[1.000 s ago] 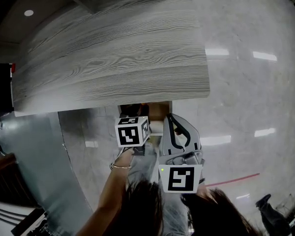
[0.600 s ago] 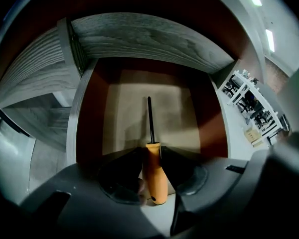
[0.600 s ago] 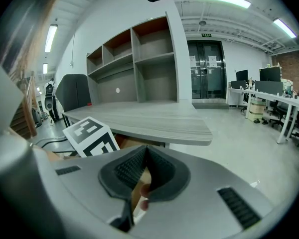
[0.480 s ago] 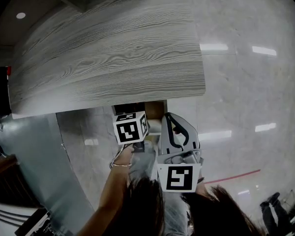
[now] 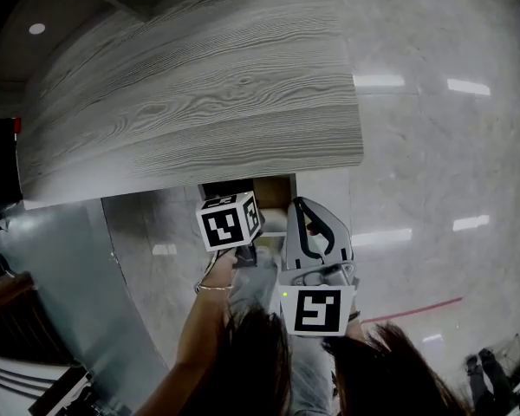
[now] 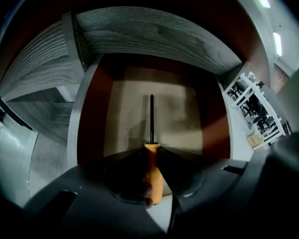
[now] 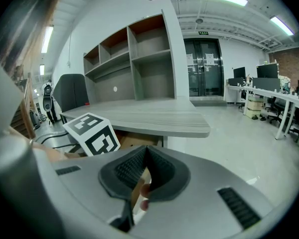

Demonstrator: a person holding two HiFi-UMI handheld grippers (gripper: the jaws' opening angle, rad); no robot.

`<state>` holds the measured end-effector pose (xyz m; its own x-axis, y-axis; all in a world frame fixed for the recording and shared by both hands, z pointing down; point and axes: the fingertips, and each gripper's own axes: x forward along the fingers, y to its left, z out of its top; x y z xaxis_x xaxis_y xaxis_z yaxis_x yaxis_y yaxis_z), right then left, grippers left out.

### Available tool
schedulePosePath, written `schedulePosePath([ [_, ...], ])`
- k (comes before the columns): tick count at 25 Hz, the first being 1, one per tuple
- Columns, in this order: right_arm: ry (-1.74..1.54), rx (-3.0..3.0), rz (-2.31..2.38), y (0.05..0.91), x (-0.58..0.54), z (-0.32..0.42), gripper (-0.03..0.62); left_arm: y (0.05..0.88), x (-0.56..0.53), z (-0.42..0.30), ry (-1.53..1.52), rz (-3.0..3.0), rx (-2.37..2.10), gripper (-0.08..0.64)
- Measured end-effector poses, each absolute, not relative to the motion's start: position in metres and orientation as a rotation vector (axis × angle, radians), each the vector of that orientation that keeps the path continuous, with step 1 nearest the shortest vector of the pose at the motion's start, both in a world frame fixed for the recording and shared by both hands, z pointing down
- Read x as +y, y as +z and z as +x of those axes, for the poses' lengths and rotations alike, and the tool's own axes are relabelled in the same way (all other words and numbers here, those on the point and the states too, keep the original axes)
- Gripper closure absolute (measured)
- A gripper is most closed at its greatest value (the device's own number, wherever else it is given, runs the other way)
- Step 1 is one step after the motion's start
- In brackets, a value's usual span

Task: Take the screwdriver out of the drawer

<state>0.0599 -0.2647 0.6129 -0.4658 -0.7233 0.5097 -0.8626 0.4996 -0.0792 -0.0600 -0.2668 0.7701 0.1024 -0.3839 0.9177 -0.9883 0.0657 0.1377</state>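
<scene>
The drawer (image 6: 89,118) stands open under the wood-grain desk top (image 5: 199,102). A screwdriver (image 6: 153,176) with an orange handle lies on its pale floor, the black shaft pointing away from me. My left gripper (image 6: 152,147) points steeply down into the drawer, its jaws closing on the handle, dark pads against both sides. In the head view its marker cube (image 5: 230,222) hides the fingertips over the drawer (image 5: 273,191). My right gripper (image 5: 302,206) hovers just right of it, shut and empty (image 7: 145,152).
A shiny grey floor (image 5: 433,189) spreads to the right of the desk. A grey panel (image 5: 61,267) stands at the left. Open shelves (image 7: 139,59) rise behind the desk, with office desks and chairs (image 7: 269,98) beyond.
The head view has shifted slightly. Both grippers stay at the drawer front, the left one's cube tipped a little.
</scene>
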Motion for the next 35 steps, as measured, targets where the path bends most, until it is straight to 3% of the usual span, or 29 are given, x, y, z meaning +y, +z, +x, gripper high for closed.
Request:
schedulePosePath([
  [35,0.456,-2.296,1.45,0.585,-0.244,0.061,0.566,0.709,-0.242,-0.031,0.828,1.618,-1.16,0.482],
])
